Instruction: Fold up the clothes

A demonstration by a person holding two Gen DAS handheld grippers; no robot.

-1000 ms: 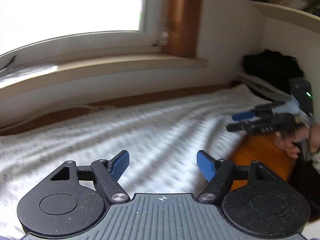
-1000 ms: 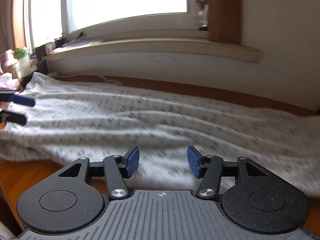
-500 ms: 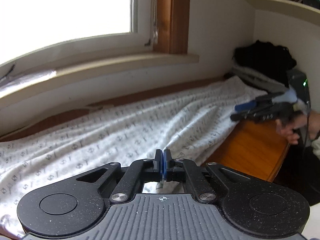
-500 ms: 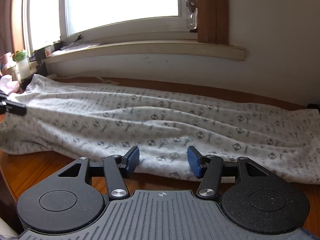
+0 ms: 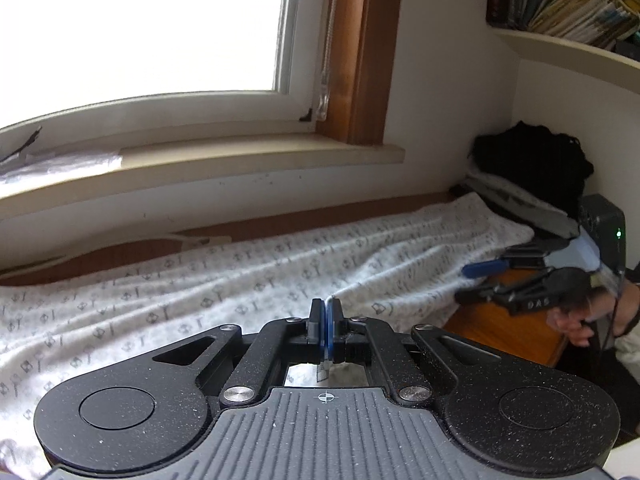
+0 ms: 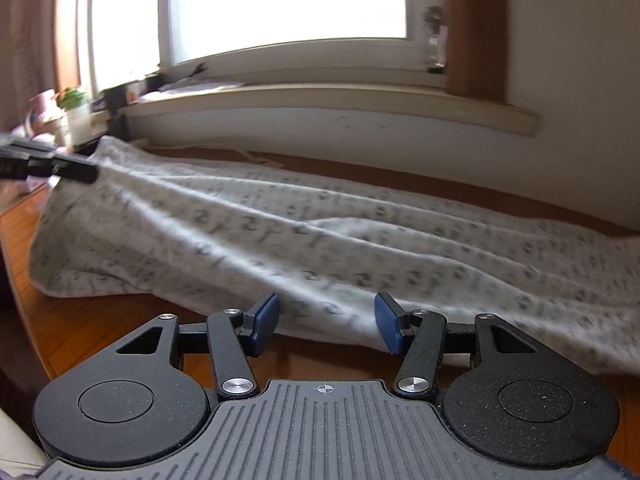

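A white garment with a small grey print [image 5: 240,280] lies spread along the wooden table [image 6: 100,320] below the window. My left gripper [image 5: 325,320] is shut on its near edge, and a bit of cloth shows behind the pads. In the right wrist view the same left gripper [image 6: 76,170] pinches the garment's [image 6: 320,248] far left corner, which is raised a little. My right gripper [image 6: 328,324] stands open at the hem, with cloth lying between its blue pads [image 6: 266,322] but not pressed. The right gripper [image 5: 476,280] also shows at the right of the left wrist view, in a person's hand [image 5: 572,320].
A dark pile of clothes [image 5: 532,160] sits on the table's far right corner. Above it is a shelf with books [image 5: 580,12]. A wide window sill [image 5: 200,160] runs behind the table. Small pots and clutter [image 6: 72,108] stand at the left end.
My left gripper went from open to shut on the garment's edge and has risen a little with it. The right gripper stayed open and slid sideways along the hem.
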